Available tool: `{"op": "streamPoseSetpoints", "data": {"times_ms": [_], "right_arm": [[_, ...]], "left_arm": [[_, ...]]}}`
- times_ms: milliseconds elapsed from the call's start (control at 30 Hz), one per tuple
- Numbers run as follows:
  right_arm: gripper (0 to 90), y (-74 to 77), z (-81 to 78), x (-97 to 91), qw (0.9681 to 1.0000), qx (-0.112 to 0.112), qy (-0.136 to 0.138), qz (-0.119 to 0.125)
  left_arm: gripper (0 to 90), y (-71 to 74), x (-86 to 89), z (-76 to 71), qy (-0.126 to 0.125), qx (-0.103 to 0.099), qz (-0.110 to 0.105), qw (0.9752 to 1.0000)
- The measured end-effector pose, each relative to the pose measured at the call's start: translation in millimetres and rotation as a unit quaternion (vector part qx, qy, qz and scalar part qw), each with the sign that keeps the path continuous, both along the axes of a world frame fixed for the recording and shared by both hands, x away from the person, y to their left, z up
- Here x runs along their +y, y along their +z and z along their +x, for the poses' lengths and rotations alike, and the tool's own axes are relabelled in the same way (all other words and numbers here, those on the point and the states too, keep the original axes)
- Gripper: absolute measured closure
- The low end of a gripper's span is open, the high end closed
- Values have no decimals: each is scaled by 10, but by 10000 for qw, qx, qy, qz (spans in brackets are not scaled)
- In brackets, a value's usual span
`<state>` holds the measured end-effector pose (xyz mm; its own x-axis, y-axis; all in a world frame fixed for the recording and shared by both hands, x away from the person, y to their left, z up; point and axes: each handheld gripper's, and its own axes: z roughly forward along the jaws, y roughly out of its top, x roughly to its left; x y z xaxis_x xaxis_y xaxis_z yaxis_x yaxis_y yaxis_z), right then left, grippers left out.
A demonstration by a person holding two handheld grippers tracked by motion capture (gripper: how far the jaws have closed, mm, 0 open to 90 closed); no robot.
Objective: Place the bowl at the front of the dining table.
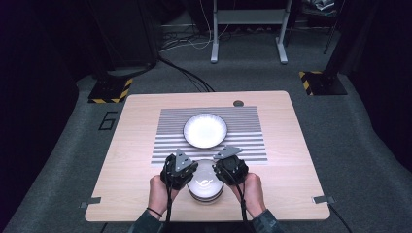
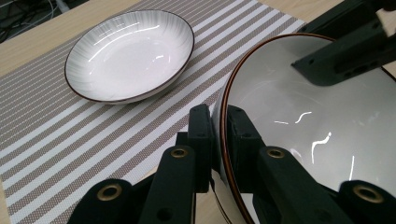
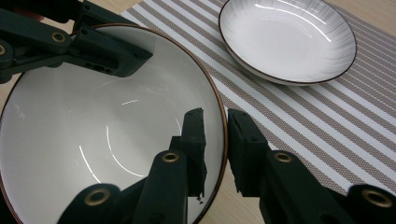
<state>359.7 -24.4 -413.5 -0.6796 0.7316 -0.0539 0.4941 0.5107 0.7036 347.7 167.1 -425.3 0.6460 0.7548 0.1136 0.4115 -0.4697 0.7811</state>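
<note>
Both grippers, left [image 2: 218, 135] and right [image 3: 215, 140], clamp opposite rims of the bowl [image 1: 204, 182]; next, likely a level lift toward the plate [image 1: 205, 130] on the mat [image 1: 243, 145]

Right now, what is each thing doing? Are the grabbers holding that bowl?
Left gripper: shut on the bowl's rim.
Right gripper: shut on the opposite rim.
Bowl: upright, empty, gripped from both sides.
Plate: flat on the mat, empty, untouched.
Striped mat: spread flat on the table.
</note>
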Motion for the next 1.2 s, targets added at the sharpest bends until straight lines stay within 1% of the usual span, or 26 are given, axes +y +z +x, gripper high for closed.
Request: {"op": "streamPoseSetpoints", "data": {"times_ms": [133,167,233,300,333,367,400,433,533,567,633,667,700,733,767,800,833,867,967,1033,1067,1100,1133,1167,1200], "right_arm": [[709,-41,41,63,9999,106,10,-60],[685,-58,66,89,9998,186,-41,-65],[672,-65,85,98,9998,177,-10,-91],[658,-92,129,128,9995,260,-45,-146],[658,-92,129,128,9995,260,-45,-146],[686,-106,144,139,9996,269,-17,-127],[686,-106,144,139,9996,269,-17,-127],[718,-107,148,143,9995,284,5,-141],[778,-103,146,143,9996,163,-20,-215],[786,-97,140,134,9997,175,-43,-153],[805,-70,111,115,9999,-15,-35,-149],[805,-70,111,115,9999,-15,-35,-149],[814,-46,70,112,9997,-146,-51,-165],[814,-46,70,112,9997,-146,-51,-165],[817,-39,60,111,9994,-266,-11,-203],[819,-32,41,116,9993,-301,-30,-236],[820,-25,29,122,9990,-342,-23,-270],[823,-16,17,121,9985,-448,9,-312],[828,-12,-2,123,9982,-477,-39,-351],[829,-18,-1,121,9979,-543,-26,-360],[829,-17,-5,122,9979,-542,-28,-365],[829,-15,-15,125,9981,-494,-57,-368],[829,-15,-13,125,9979,-534,-48,-368],[829,-14,-18,129,9979,-527,-65,-371],[829,-13,-21,131,9978,-532,-69,-384]], "left_arm": [[816,10,0,-9,-50,-98,42,9999],[815,13,-1,-12,-72,-132,57,9999],[815,15,-5,-17,-70,-137,39,9999],[814,17,-13,-26,-71,-212,52,9997],[814,20,-13,-29,-75,-233,48,9997],[812,26,-12,-33,-107,-282,69,9995],[811,26,-12,-33,-107,-282,69,9995],[811,27,-15,-38,-96,-308,67,9995],[810,35,-11,-39,-136,-350,84,9993],[810,36,-9,-37,-149,-361,101,9992],[811,33,-11,-35,-132,-355,81,9993],[811,31,-11,-35,-124,-348,72,9993],[813,29,-11,-35,-115,-340,88,9993],[814,29,-11,-35,-115,-340,88,9993],[814,26,-12,-35,-106,-314,81,9994],[815,26,-8,-28,-139,-312,122,9993],[815,18,-14,-27,-112,-294,103,9995],[813,7,-19,-13,-97,-251,113,9996],[812,-14,-17,16,-82,-172,177,9997],[812,-36,-16,36,-88,-108,237,9996],[812,-49,-21,41,-91,-58,225,9997],[813,-59,-22,43,-92,-51,209,9997],[812,-57,-19,46,-105,-50,218,9997],[816,-55,-14,48,-102,-41,173,9998],[822,-55,-14,48,-102,-41,173,9998]]}}
